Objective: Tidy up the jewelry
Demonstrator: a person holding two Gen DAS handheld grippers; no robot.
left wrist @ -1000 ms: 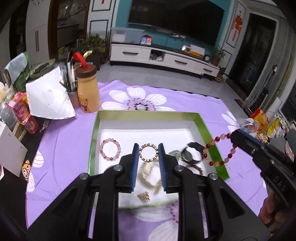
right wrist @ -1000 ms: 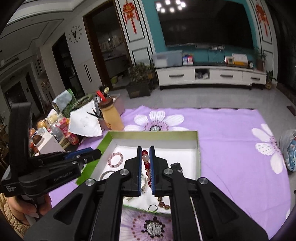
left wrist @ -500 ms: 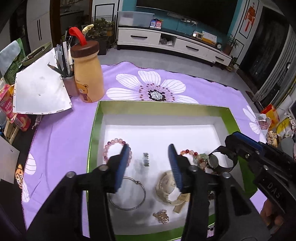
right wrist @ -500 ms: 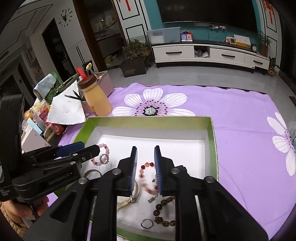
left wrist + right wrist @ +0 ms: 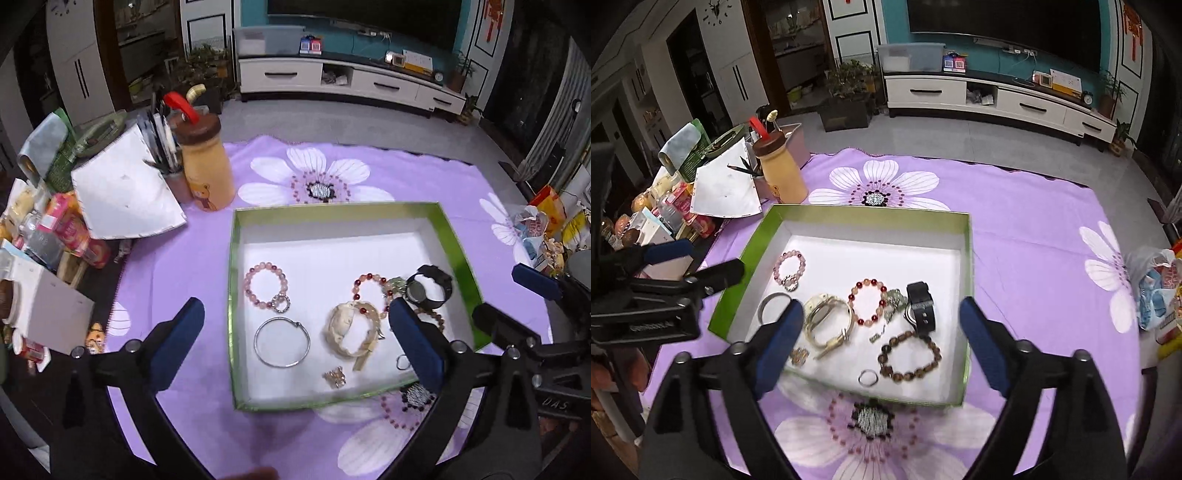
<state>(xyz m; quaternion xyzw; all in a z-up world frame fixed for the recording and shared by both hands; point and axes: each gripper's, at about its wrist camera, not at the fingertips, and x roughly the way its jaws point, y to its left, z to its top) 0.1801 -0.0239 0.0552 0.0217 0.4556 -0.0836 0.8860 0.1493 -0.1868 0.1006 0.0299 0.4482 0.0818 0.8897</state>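
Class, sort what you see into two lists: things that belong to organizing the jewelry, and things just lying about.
Belongs: green tray, pink bead bracelet, silver bangle, red bead bracelet, black watch, brown bead bracelet.

Lying about: yellow bottle, white paper, plastic bag.

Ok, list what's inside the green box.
Inside the green box: pink bead bracelet, silver bangle, cream bracelet, red bead bracelet, black watch, brown bead bracelet, small ring, gold charm. The right gripper's finger covers part of the bangle.
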